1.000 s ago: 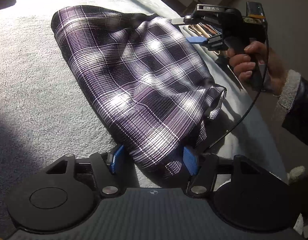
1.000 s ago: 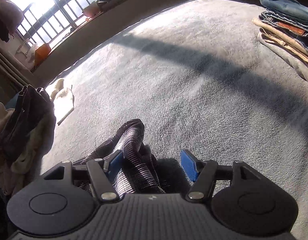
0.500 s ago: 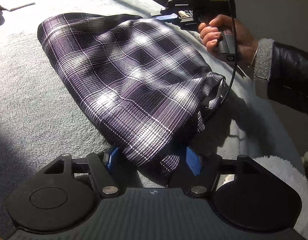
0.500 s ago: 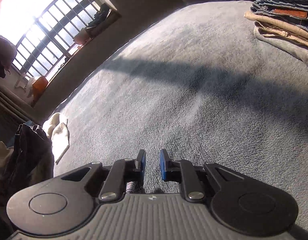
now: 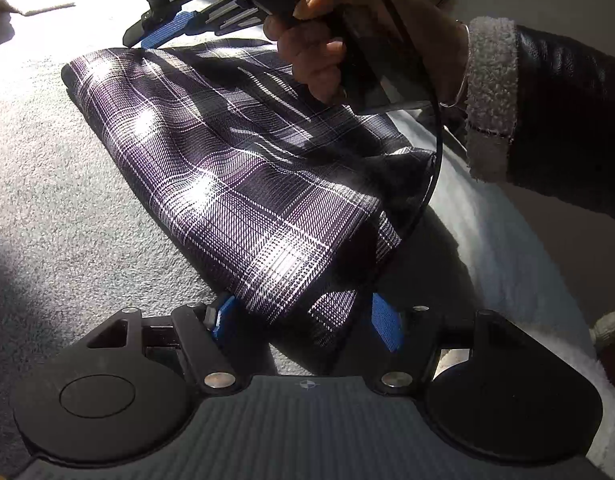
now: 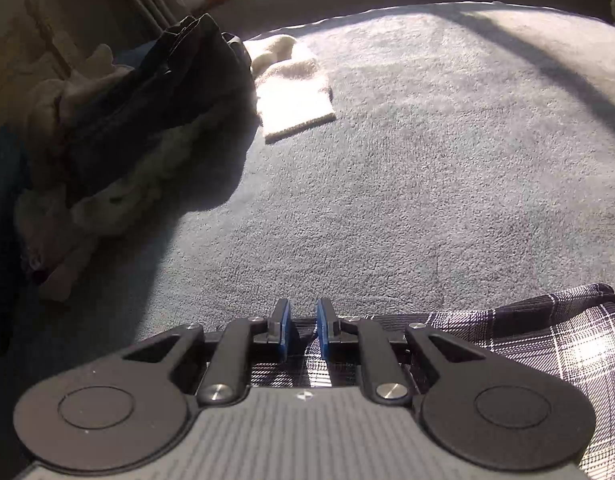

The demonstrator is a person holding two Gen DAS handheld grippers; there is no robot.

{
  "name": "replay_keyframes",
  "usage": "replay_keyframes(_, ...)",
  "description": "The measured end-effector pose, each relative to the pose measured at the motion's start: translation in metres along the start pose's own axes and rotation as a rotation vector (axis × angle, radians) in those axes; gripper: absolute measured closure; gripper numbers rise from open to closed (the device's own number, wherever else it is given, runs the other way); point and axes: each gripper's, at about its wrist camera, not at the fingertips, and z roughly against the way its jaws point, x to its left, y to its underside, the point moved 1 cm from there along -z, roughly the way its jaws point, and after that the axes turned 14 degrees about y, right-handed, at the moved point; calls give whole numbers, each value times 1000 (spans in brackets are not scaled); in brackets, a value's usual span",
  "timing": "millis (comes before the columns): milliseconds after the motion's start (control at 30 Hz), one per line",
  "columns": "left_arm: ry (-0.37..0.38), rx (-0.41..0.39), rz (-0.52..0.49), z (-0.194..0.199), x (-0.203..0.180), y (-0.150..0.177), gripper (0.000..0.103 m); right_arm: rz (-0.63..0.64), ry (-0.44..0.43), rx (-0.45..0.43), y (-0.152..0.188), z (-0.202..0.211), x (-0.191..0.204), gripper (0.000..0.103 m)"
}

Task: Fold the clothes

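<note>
A purple-and-white plaid cloth (image 5: 235,168) lies flat on the grey fleece bed (image 5: 67,200). My left gripper (image 5: 303,320) is open, and the cloth's near corner lies between its blue fingers. My right gripper (image 5: 147,38), held by a hand (image 5: 315,52) in a dark sleeve, reaches over the cloth to its far edge. In the right wrist view that gripper (image 6: 303,328) is shut to a narrow gap, with the plaid cloth (image 6: 547,332) running under and between the pads. Much of the cloth's right side is in the hand's shadow.
A heap of dark and cream clothes (image 6: 127,120) sits at the bed's left, with a cream towel (image 6: 295,100) beside it. The bed's edge (image 5: 507,240) drops off to the right of the cloth. Bare grey fleece (image 6: 427,160) stretches beyond the cloth.
My right gripper shut on the cloth, then swung left across it to the far edge, turning toward the clothes heap. My left gripper stayed open at the near corner.
</note>
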Motion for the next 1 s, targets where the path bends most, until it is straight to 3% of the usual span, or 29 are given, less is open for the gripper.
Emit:
replay_keyframes(100,30,-13,8,5,3,1,36,-136,-4,-48,-5,38,-39,87)
replay_keyframes(200,64,-21,19,12,6,2,35,-146,-7,-61,12,92,-72,86)
replay_keyframes(367,85,-36,4,28,4,0,36,25,-8,95,73,132,-77,86)
replay_keyframes(467,52,-78,-77,45,-7,0,36,136,13,179,113,128,-68,86)
replay_keyframes(600,-14,-89,-262,55,-31,-4,36,130,128,292,153,114,-82,86)
replay_keyframes(633,-28,-75,-318,51,-39,-4,36,103,133,291,157,116,-87,86)
replay_keyframes(733,-77,-11,-469,32,-56,-1,41,-11,92,183,152,142,-104,86)
replay_keyframes(767,-102,16,-503,24,-58,1,53,-63,83,140,148,151,-112,86)
replay_keyframes(867,-169,74,-564,5,-61,9,71,-177,80,29,141,170,-132,86)
replay_keyframes(933,-176,97,-568,6,-58,15,75,-158,102,23,144,166,-136,86)
replay_keyframes(1000,-180,121,-577,4,-57,19,75,-60,168,77,156,146,-131,86)
